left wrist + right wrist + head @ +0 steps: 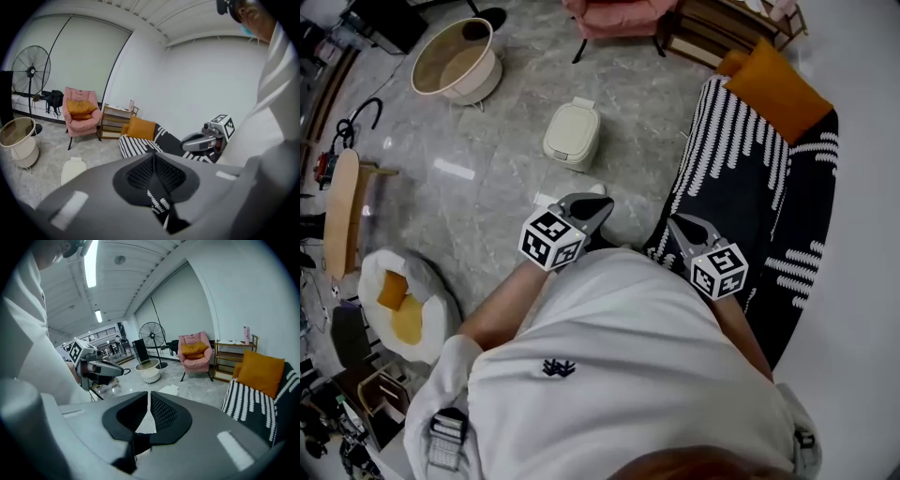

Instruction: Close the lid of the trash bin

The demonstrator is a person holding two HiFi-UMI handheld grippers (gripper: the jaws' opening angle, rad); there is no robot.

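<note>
Trash bin (572, 134) sits on the marble floor (487, 197) with its lid down, well ahead of the person and near the striped sofa (769, 178). Left claw (598, 208) and right claw (680, 223) hang close to the person's waist, each with jaws pressed together on nothing, both well apart from the bin.

Two grippers show: one left gripper (598, 208) and one right gripper (682, 223). On the floor stand one cream trash bin (572, 134), one round side table (455, 61), one pink armchair (80, 115), one standing fan (31, 71) and one wooden shelf (117, 123). There is one striped sofa (741, 159) with one large orange cushion (776, 86). One white floor seat (436, 309) holds two orange pads (392, 291).
</note>
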